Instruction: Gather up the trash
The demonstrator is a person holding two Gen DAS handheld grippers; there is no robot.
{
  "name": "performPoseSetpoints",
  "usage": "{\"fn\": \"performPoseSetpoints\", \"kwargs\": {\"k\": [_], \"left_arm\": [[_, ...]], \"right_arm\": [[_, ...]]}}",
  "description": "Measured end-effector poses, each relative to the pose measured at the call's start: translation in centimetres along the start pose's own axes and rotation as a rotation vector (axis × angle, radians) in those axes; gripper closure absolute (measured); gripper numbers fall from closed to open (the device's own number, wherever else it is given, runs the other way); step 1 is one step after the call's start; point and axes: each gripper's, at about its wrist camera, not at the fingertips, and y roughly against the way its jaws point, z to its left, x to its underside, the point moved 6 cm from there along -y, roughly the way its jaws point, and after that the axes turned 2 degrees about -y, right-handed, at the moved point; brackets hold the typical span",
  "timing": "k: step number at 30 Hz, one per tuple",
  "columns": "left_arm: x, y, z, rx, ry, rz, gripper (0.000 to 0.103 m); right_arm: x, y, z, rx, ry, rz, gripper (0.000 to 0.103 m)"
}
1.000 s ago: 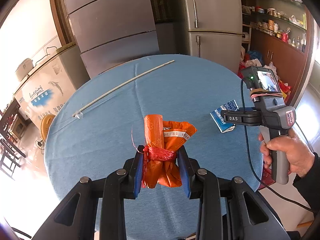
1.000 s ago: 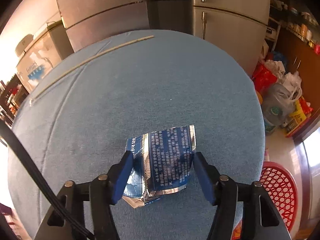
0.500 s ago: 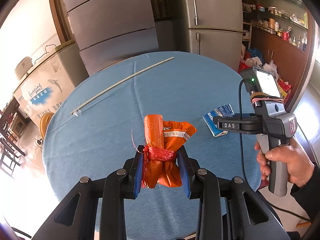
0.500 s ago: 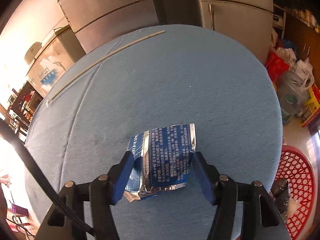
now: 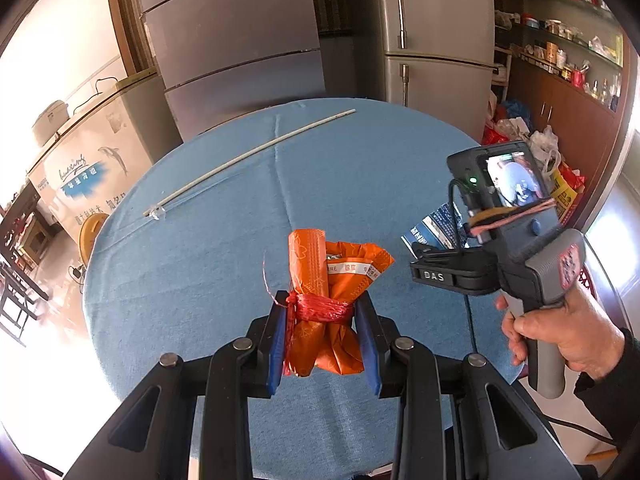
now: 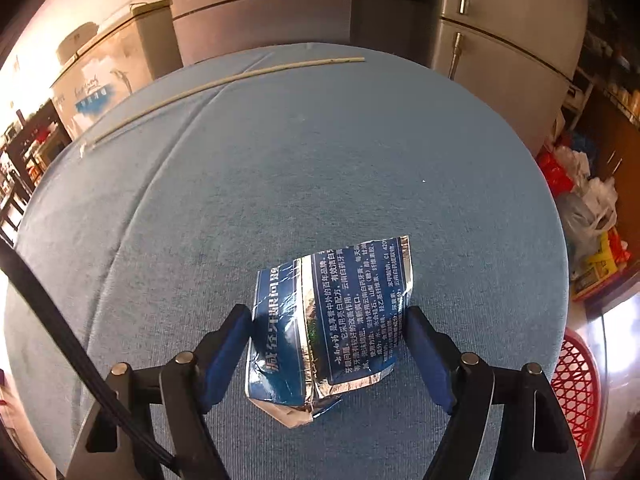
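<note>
The left gripper (image 5: 323, 340) pinched an orange wrapper bundle (image 5: 328, 304) tied with red string (image 5: 320, 309), its blue pads pressed to both sides and holding it above the blue tablecloth (image 5: 208, 264). Just beyond, the right gripper (image 6: 326, 344), held by a hand (image 5: 560, 332), had just been opening its jaws, and they stood spread on either side of a blue foil packet (image 6: 332, 320) that lay on the cloth between them; whether the pads touched it could not be told. Farther off a long thin white stick (image 5: 248, 156) lay across the far side of the table, with a red basket (image 6: 576, 392) on the floor at the right.
</note>
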Motion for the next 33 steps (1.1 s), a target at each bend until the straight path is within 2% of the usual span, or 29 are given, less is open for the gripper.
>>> {"fn": "performPoseSetpoints", "kwargs": {"k": [4, 11, 17, 21, 25, 30, 33], "left_arm": [[0.0, -0.1, 0.1, -0.002, 0.006, 0.002, 0.069], [0.1, 0.0, -0.1, -0.005, 0.002, 0.001, 0.069], [0.0, -0.1, 0.2, -0.009, 0.014, 0.005, 0.069], [0.1, 0.0, 0.3, -0.012, 0.021, 0.004, 0.069], [0.1, 0.0, 0.6, -0.011, 0.031, 0.003, 0.069], [0.3, -0.2, 0.9, -0.014, 0.037, 0.011, 0.069], [0.2, 0.0, 0.9, -0.016, 0.038, 0.008, 0.069]], "right_arm": [[-0.1, 1.5, 0.6, 0.006, 0.026, -0.052, 0.038], [0.6, 2.8, 1.1, -0.036, 0.054, -0.078, 0.041], [0.8, 4.9, 1.5, -0.058, 0.073, -0.153, 0.051], [1.0, 6.3, 1.3, -0.085, 0.068, -0.191, 0.063], [1.6, 6.5, 2.3, -0.147, 0.073, -0.177, 0.064], [2.2, 6.5, 3.3, -0.186, 0.106, -0.196, 0.064], [2.2, 6.1, 2.8, -0.215, 0.074, -0.184, 0.067]]}}
